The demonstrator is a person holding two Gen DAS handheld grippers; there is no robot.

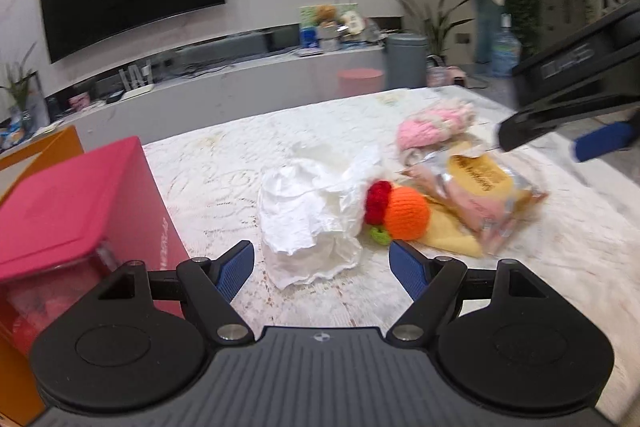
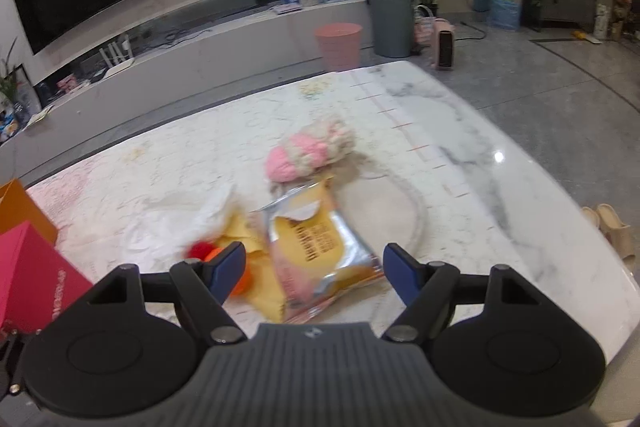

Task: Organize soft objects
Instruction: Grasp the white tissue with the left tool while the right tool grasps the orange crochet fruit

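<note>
Open left tongs, pink box, contents unclear

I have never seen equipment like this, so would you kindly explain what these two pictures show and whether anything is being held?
There is no robot here: a person carries a two-finger gripper in each hand, and each has a wide-angle camera looking forward along its blue-padded fingers. One picture comes from the left gripper, the other from the right gripper.

Both look down on a white marble-patterned table. On it lie crumpled white tissue paper, an orange and red knitted toy on a yellow cloth, a foil snack packet, and a pink and cream woolly item. A pink box stands at the left.

Both grippers are open and hold nothing. The right one hovers with the packet between its fingers, not visibly pressed; the left faces the tissue paper.
</note>
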